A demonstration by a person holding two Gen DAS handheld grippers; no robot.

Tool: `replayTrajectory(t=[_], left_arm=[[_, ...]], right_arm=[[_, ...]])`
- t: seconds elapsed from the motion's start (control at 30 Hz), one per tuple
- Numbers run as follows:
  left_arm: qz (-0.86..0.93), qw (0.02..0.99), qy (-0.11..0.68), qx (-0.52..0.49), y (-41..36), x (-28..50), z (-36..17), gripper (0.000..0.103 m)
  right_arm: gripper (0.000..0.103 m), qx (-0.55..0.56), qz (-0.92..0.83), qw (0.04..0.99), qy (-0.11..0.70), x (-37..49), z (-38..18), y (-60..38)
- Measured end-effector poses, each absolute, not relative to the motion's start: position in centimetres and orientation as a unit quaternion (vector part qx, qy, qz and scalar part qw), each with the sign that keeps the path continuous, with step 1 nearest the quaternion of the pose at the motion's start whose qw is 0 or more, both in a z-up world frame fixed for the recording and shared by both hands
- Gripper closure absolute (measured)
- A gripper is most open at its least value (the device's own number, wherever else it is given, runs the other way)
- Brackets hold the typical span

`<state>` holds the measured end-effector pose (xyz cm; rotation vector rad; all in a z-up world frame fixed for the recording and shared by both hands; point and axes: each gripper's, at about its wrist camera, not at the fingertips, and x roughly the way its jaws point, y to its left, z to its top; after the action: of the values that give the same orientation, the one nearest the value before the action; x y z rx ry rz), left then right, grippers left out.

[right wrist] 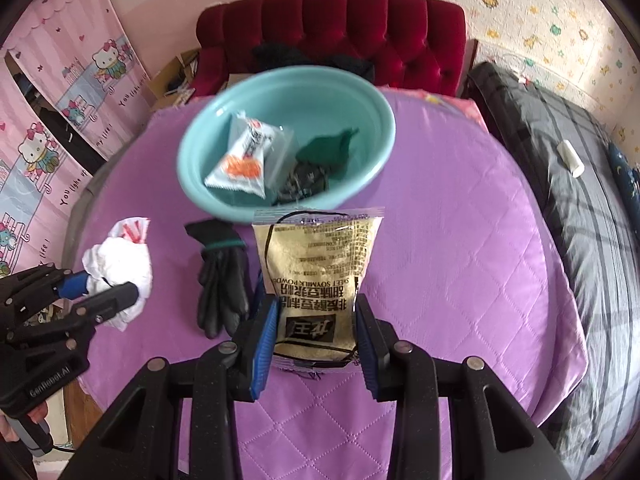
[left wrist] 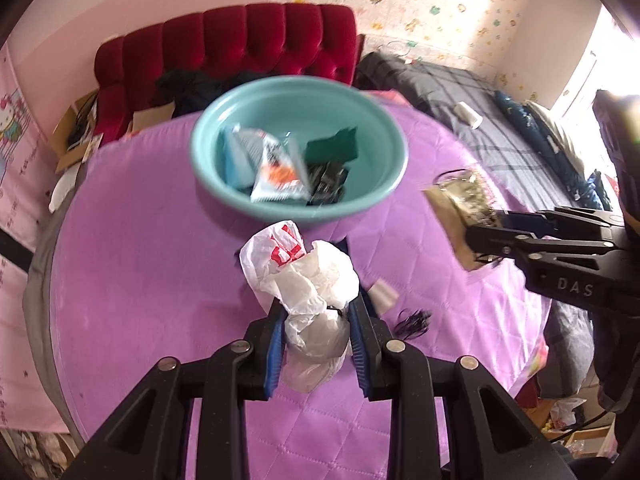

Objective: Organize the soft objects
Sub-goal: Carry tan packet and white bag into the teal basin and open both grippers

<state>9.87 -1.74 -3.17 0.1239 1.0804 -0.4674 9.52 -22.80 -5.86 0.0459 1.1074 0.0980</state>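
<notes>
Purple quilt (right wrist: 460, 280), teal basin (right wrist: 372, 120); left claw (left wrist: 316, 320) pinching plastic bag (left wrist: 304, 276), right claw (right wrist: 316, 332) pinching soymilk packet (right wrist: 320, 260)

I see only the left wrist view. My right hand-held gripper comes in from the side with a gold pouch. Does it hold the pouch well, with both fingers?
Observer: Yes. The right wrist view shows the right hand-held gripper shut on the gold pouch, with one blue pad against each side edge of its lower part.
Operator: What is printed on it?
Observer: "SWEET SOYMILK POWDER", upside down in that view.
Operator: Does my white bag hide anything on the purple cover?
Observer: Yes. Black gloves lie on the purple cover, between the white plastic bag and the pouch, just in front of the teal bowl.
</notes>
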Motion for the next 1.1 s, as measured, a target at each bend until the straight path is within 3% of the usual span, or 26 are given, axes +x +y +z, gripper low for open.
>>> replayTrajectory(t=[0.47,1.1], left_arm=[[-0.234,0.837,0.487,0.084,-4.7,16.3,-1.3,0.071],[-0.238,0.829,0.5,0.08,-6.8,26.4,-5.2,0.071]], right_arm=[[0.064,0.016,0.061,0.863,0.5,15.8,-2.7,-22.2],[0.063,0.047,0.064,0.858,0.507,27.1,-5.7,-22.5]])
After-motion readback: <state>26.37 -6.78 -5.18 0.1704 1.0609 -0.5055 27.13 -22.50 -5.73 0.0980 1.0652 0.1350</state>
